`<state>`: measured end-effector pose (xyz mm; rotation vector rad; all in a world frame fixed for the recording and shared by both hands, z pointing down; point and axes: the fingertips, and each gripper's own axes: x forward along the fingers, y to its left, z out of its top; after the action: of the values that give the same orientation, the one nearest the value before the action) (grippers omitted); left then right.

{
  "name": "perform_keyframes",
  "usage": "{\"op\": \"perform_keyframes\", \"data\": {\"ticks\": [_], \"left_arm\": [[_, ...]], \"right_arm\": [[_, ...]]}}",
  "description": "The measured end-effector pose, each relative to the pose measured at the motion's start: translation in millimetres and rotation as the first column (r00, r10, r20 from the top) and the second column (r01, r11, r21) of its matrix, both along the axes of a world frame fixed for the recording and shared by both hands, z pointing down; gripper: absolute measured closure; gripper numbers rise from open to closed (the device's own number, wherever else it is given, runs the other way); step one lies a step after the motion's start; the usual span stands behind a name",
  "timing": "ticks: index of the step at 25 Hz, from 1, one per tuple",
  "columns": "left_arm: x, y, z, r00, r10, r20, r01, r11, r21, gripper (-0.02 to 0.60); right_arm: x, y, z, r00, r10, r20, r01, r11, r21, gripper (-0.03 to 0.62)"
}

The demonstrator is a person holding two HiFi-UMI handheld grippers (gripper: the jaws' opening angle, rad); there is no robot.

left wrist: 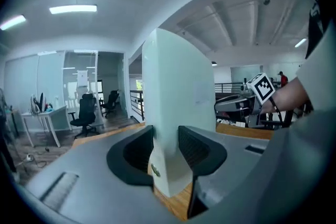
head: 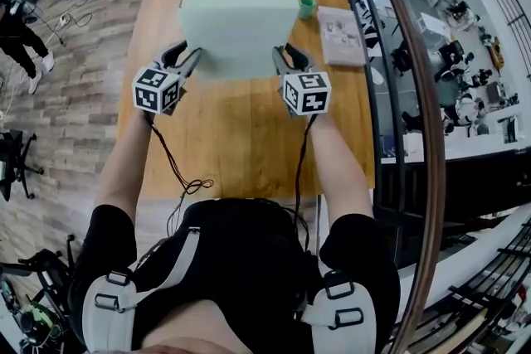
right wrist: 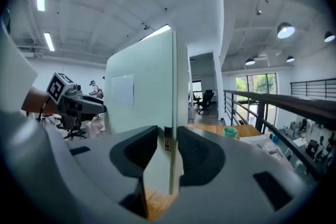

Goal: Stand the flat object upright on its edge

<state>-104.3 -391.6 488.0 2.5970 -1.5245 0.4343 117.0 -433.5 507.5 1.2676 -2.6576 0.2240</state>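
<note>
On the rectangular light-wood tabletop (head: 249, 147): near half is bare board between the person and the work. The far right corner holds a small green cup (head: 307, 7) and, just beside it, a flat printed paper booklet (head: 340, 36). The table's right edge runs close along a dark metal railing (head: 390, 87). Its left edge faces open wood-plank floor.

Left gripper (head: 189, 55): jaws part-open and closed onto the left edge of the pale green flat rectangular panel (head: 239, 29). In the left gripper view the panel (left wrist: 178, 92) fills the gap of the left gripper (left wrist: 165, 147), with both dark pads against its faces. Grip sits low, near the bottom corner.

Right gripper (head: 286, 54): about the same opening, clamped on the panel's right edge. In the right gripper view the panel's thin edge (right wrist: 176, 92) runs straight up between the jaws of the right gripper (right wrist: 168, 147), pads on either face.

Panel position: spans between the two grippers across the far half of the table, one at each side edge, at matching height. Both gripper views show it upright, broad faces vertical. Its lower edge is down at the wood; actual contact not resolvable. The cup (right wrist: 229, 132) lies beyond it, apart.
</note>
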Motion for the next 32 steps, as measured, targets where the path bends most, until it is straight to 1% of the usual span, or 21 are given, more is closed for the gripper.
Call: {"op": "perform_keyframes", "data": {"ticks": [2, 5, 9, 13, 21, 25, 32], "left_arm": [[-1.0, -0.7, 4.8, 0.999, -0.001, 0.042, 0.000, 1.000, 0.016, 0.433], [-3.2, -3.3, 18.6, 0.997, -0.018, 0.072, 0.016, 1.000, 0.016, 0.434], [-2.2, -5.0, 43.0, 0.995, -0.042, 0.092, 0.042, 0.999, 0.001, 0.436], [-1.1, -4.2, 67.1, 0.993, -0.053, 0.109, 0.057, 0.998, -0.036, 0.437], [-1.9, -7.4, 106.2, 0.994, -0.050, 0.100, 0.060, 0.993, -0.102, 0.440], [-5.8, -5.8, 110.0, 0.995, -0.048, 0.089, 0.057, 0.993, -0.107, 0.440], [-3.4, -6.5, 112.1, 0.996, -0.030, 0.085, 0.042, 0.990, -0.134, 0.437]], "right_arm": [[0.1, 2.8, 3.7, 0.999, 0.018, -0.027, -0.017, 0.999, 0.040, 0.470], [-1.7, 3.7, 16.7, 0.996, 0.031, -0.082, -0.026, 0.998, 0.057, 0.470], [-2.0, 1.1, 38.6, 0.991, 0.046, -0.122, -0.040, 0.998, 0.049, 0.471], [-0.9, 0.7, 61.3, 0.987, 0.065, -0.148, -0.063, 0.998, 0.017, 0.473], [-1.5, -0.3, 96.5, 0.982, 0.067, -0.177, -0.075, 0.996, -0.039, 0.474], [-4.0, 1.4, 95.6, 0.984, 0.069, -0.164, -0.075, 0.997, -0.032, 0.473], [-4.5, -3.3, 97.7, 0.979, 0.074, -0.190, -0.080, 0.997, -0.023, 0.473]]}}
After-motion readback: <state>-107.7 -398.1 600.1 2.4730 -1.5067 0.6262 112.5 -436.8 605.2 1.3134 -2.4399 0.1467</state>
